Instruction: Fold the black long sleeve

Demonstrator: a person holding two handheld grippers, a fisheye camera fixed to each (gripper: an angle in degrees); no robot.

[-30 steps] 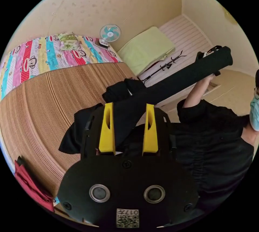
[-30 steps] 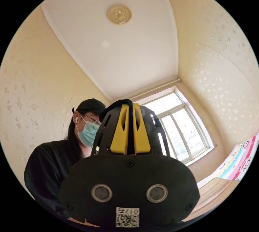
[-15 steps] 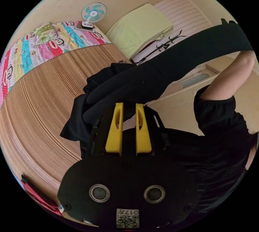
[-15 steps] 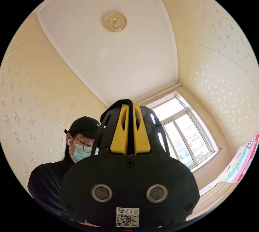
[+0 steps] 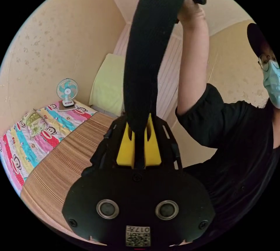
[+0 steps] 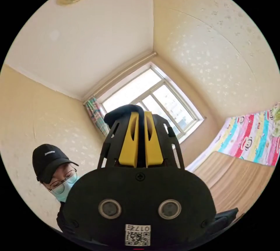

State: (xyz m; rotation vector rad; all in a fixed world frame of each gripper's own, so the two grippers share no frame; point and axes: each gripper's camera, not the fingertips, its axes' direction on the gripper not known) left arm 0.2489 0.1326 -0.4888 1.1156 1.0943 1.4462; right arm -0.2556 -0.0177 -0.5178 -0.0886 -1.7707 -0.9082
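We see the left tool (image 5: 139,134) pinching the black long sleeve (image 5: 148,52), which stretches toward twelve o'clock to a raised hand (image 5: 189,11). The right tool (image 6: 141,137) is pressed together on black cloth. The striped bed (image 5: 58,169) lies at eight o'clock.

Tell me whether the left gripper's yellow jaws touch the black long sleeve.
Touching: in the left gripper view, both jaws of the left gripper pinch the black long sleeve.

Small fan (image 5: 67,91) on cartoon quilt (image 5: 35,137) (beside striped mat (image 5: 67,169)); window (image 6: 151,96)
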